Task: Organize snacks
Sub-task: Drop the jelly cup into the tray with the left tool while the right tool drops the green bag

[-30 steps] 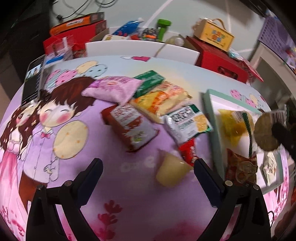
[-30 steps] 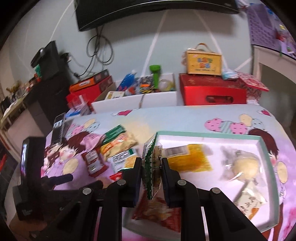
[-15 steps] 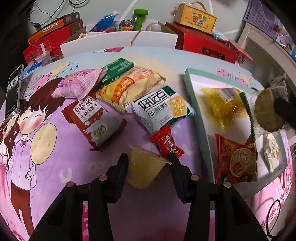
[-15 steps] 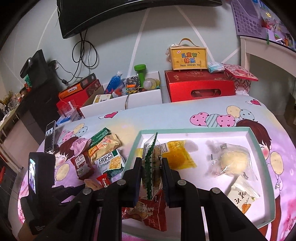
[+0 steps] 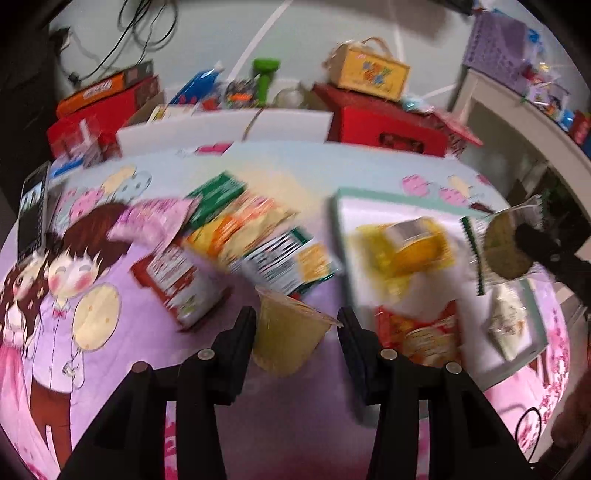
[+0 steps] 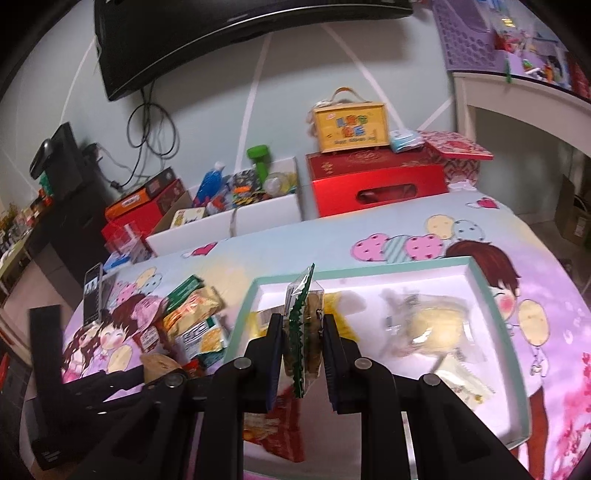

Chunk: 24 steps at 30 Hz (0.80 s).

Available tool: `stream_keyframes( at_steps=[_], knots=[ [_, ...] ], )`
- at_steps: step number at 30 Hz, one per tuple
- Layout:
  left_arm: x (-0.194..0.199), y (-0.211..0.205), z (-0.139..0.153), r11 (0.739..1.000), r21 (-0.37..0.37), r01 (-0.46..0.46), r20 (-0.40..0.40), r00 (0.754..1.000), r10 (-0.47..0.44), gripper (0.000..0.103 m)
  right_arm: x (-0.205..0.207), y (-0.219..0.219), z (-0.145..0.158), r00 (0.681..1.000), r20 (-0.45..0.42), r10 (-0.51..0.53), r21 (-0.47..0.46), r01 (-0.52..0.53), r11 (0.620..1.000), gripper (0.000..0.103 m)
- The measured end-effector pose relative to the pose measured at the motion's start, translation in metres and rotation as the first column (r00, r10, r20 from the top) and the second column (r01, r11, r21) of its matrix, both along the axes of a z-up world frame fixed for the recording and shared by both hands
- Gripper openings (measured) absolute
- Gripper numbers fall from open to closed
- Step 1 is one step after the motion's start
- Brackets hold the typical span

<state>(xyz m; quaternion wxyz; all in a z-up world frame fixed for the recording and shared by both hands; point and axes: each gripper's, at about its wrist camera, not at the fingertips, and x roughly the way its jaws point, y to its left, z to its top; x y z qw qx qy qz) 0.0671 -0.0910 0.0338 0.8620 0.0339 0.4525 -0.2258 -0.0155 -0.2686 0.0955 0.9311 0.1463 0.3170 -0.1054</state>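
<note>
Gripping one jelly cup in left gripper, one cookie packet in right gripper, frame centres, jaws having just closed.

Beyond my surface, with its cartoon cloth of a boy and girl, a red box sits at the far right with a yellow carry case on top of it. A white bin at the far middle holds a green bottle and a blue pouch. To its left lies an orange box on more red boxes. A phone stands at the left edge of the surface. A dark screen hangs on the pale wall, with black cables dangling below it. At far right, a white shelf carries a purple basket.
</note>
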Motion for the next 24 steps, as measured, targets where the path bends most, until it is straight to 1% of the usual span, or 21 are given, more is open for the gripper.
stream_keyframes(
  at_steps=[4, 6, 9, 13, 16, 20, 22, 24],
  knots=[
    [-0.011, -0.029, 0.019, 0.995, -0.037, 0.088, 0.061, 0.994, -0.086, 0.047, -0.013, -0.026, 0.005, 0.997, 0.006, -0.081, -0.004, 0.081, 0.997, 0.022],
    [-0.016, -0.044, 0.026, 0.991, -0.030, 0.133, 0.090, 0.987, -0.130, 0.047, -0.022, -0.040, 0.007, 0.992, 0.006, -0.128, 0.000, 0.128, 0.992, 0.022],
    [-0.026, -0.072, 0.035, 0.978, -0.011, 0.210, 0.131, 0.970, -0.207, 0.047, -0.034, -0.060, 0.009, 0.983, 0.007, -0.185, 0.012, 0.185, 0.983, 0.022],
    [-0.039, -0.103, 0.035, 0.957, 0.023, 0.290, 0.154, 0.945, -0.290, 0.047, -0.047, -0.081, 0.011, 0.971, 0.013, -0.238, 0.035, 0.237, 0.971, 0.022],
    [-0.045, -0.118, 0.031, 0.942, 0.048, 0.331, 0.155, 0.930, -0.334, 0.047, -0.053, -0.089, 0.011, 0.968, 0.016, -0.251, 0.051, 0.250, 0.967, 0.022],
    [-0.050, -0.128, 0.026, 0.932, 0.070, 0.355, 0.152, 0.920, -0.361, 0.047, -0.054, -0.091, 0.010, 0.969, 0.014, -0.245, 0.062, 0.244, 0.968, 0.022],
    [-0.050, -0.129, 0.024, 0.932, 0.079, 0.355, 0.147, 0.920, -0.363, 0.048, -0.053, -0.089, 0.010, 0.971, 0.012, -0.239, 0.064, 0.238, 0.969, 0.022],
    [-0.050, -0.128, 0.024, 0.936, 0.071, 0.344, 0.150, 0.924, -0.351, 0.050, -0.051, -0.088, 0.008, 0.974, 0.005, -0.228, 0.064, 0.227, 0.972, 0.023]
  ],
)
